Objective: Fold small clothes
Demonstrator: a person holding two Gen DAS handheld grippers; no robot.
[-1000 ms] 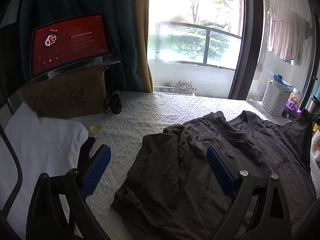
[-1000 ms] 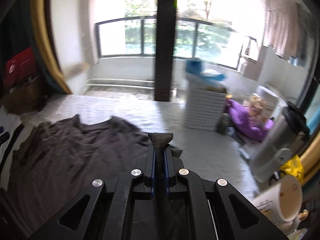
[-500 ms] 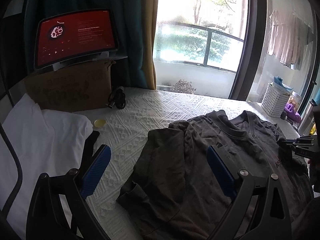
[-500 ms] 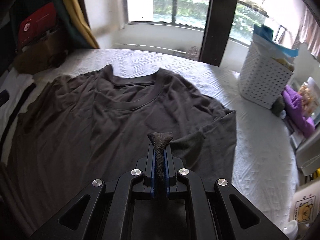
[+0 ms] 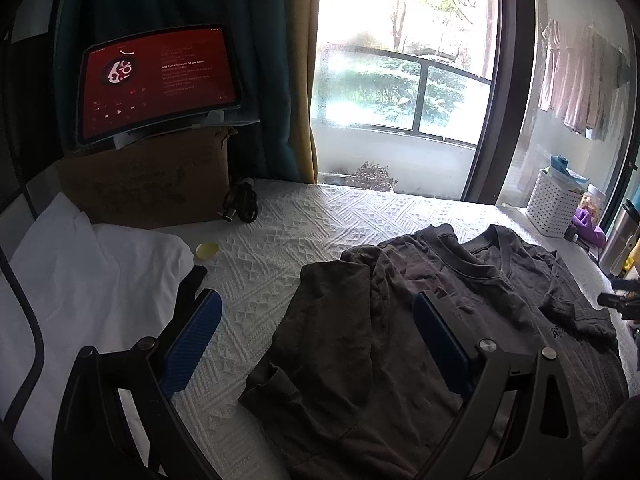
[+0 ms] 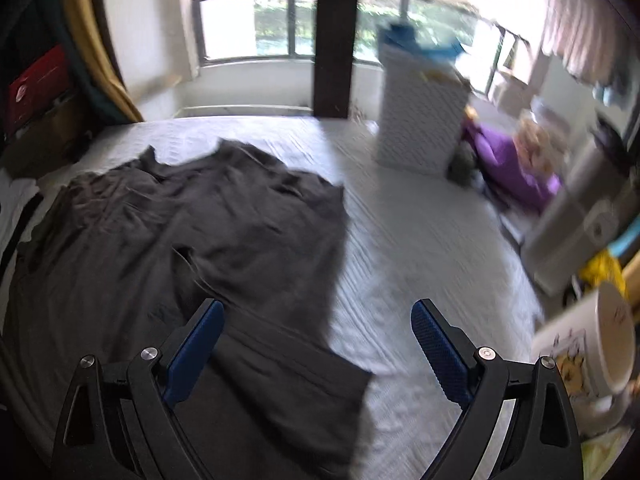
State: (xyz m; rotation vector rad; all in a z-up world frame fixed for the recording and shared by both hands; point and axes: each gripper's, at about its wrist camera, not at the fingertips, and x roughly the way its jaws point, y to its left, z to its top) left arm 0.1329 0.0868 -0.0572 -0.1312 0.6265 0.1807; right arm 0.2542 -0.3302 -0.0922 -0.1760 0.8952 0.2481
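Dark grey cotton, the T-shirt [image 5: 460, 320] lay spread on the white quilted bed [image 5: 288, 248], collar toward the window, with one sleeve folded in over its body on each side. The left gripper [image 5: 316, 340] hung over the shirt's left edge with its fingers [image 5: 192, 340] released and wide apart; the folded sleeve sat between them, untouched by either blue pad. In the right wrist view, which was blurred, the right gripper [image 6: 316, 344] was opening, its fingers [image 6: 196, 344] spread over the shirt's right edge. The cloth lay below and between them, and neither pad pressed on it.

To the left of the shirt lay a white garment [image 5: 88, 280], well apart from it, with a small yellow disc [image 5: 207, 249] just beside. Behind stood a cardboard box [image 5: 148, 184] carrying a tablet [image 5: 160, 80] with a red screen. On the right side stood a white basket [image 6: 424, 120], a purple cloth [image 6: 516, 164] and a mug [image 6: 592, 348], all clear of the shirt.
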